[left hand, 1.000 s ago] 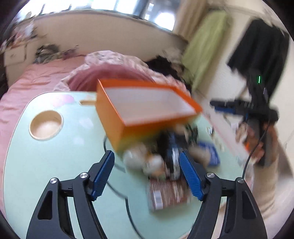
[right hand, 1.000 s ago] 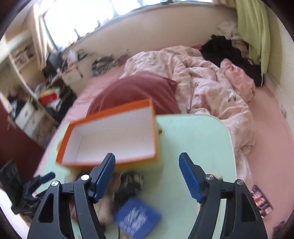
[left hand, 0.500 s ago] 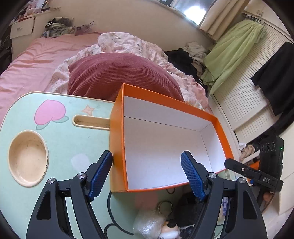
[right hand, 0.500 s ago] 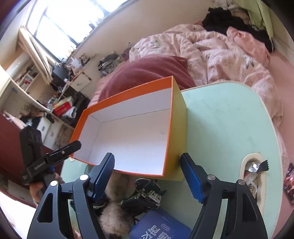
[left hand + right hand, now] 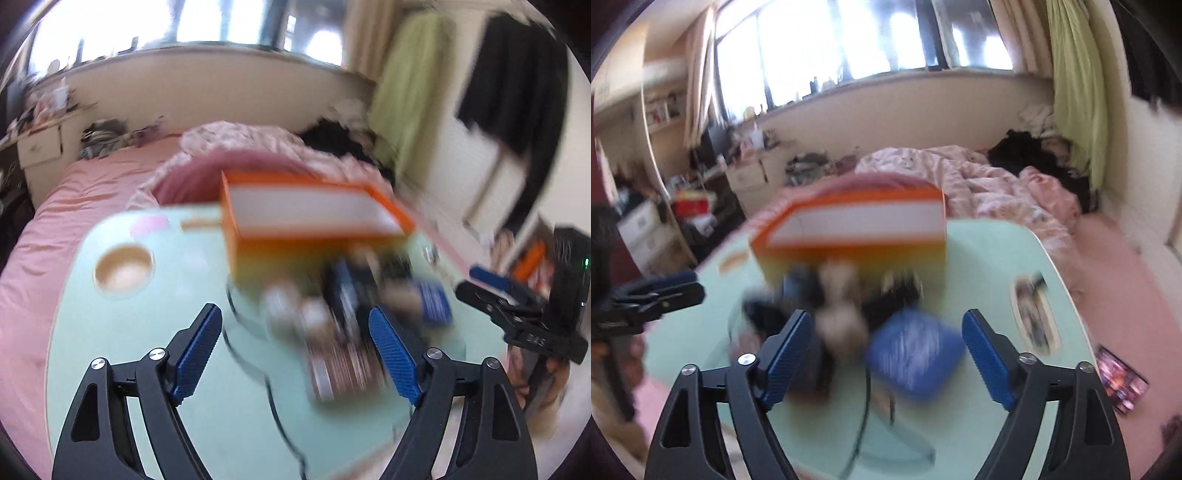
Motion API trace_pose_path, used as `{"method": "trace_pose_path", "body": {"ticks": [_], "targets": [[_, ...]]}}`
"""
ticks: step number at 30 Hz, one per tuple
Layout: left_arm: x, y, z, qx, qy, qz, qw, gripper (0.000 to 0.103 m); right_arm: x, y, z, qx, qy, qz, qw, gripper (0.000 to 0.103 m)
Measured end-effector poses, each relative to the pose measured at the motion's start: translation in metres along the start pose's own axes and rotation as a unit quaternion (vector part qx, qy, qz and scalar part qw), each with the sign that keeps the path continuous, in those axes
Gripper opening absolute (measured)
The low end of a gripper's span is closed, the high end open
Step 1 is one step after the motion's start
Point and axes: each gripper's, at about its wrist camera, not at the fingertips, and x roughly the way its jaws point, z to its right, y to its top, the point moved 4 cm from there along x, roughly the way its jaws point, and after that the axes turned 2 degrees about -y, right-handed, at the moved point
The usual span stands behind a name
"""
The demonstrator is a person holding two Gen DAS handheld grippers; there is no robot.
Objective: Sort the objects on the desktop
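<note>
1. Orange cardboard box (image 5: 310, 218), empty, stood on the mint desk (image 5: 147, 332); looked light, thin-walled, best taken by a side wall.
2. Heaped just before the box: blurred clutter, blue packet (image 5: 916, 354) likely soft.
3. Left tool (image 5: 295, 354), right tool (image 5: 886, 354): just widened, gaped, gripped nothing.

Box: orange box (image 5: 314, 218) with white inside, open top, upright at the table's far side.
Pile: blurred clutter just in front of the box.
Blue packet (image 5: 914, 356): flat, nearest the right edge.
Brown packet (image 5: 341, 369): flat, at the near edge.
</note>
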Motion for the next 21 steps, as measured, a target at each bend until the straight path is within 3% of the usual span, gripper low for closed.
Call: {"method": "trace_pose_path", "body": {"ticks": [3,5,6,7,9,11,12,15,21], "targets": [[0.0,-0.034,0.02,0.027,0.018,-0.025,0.9992,0.082,0.0,-0.039,-0.01,-0.03,-0.026,-0.023,0.999,0.085],[0.002,-0.041,0.029,0.046,0.04,-0.019,0.998,0.082,0.005,-0.054,-0.012,-0.04,-0.035,-0.036,0.998,0.086],[0.007,-0.043,0.031,0.051,0.048,-0.019,0.9974,0.082,0.013,-0.061,-0.011,-0.045,-0.036,-0.049,0.997,0.09],[0.015,-0.046,0.033,0.056,0.055,-0.027,0.9966,0.082,0.019,-0.064,-0.008,-0.039,-0.023,-0.055,0.997,0.103],[0.036,-0.055,0.03,0.061,0.075,-0.056,0.9937,0.085,0.026,-0.065,-0.002,-0.034,-0.031,-0.048,0.998,0.103],[0.038,-0.059,0.026,0.056,0.077,-0.031,0.9949,0.1,0.027,-0.067,-0.002,-0.036,-0.032,-0.037,0.998,0.103],[0.042,-0.058,0.022,0.053,0.08,-0.023,0.9951,0.103,0.028,-0.066,-0.004,-0.038,-0.03,-0.031,0.998,0.103],[0.051,-0.052,0.014,0.051,0.08,0.001,0.9955,0.103,0.033,-0.061,-0.007,-0.045,-0.023,-0.016,0.999,0.103],[0.054,-0.05,0.015,0.052,0.08,0.001,0.9954,0.103,0.036,-0.057,-0.007,-0.05,-0.018,-0.011,0.999,0.103]]}}
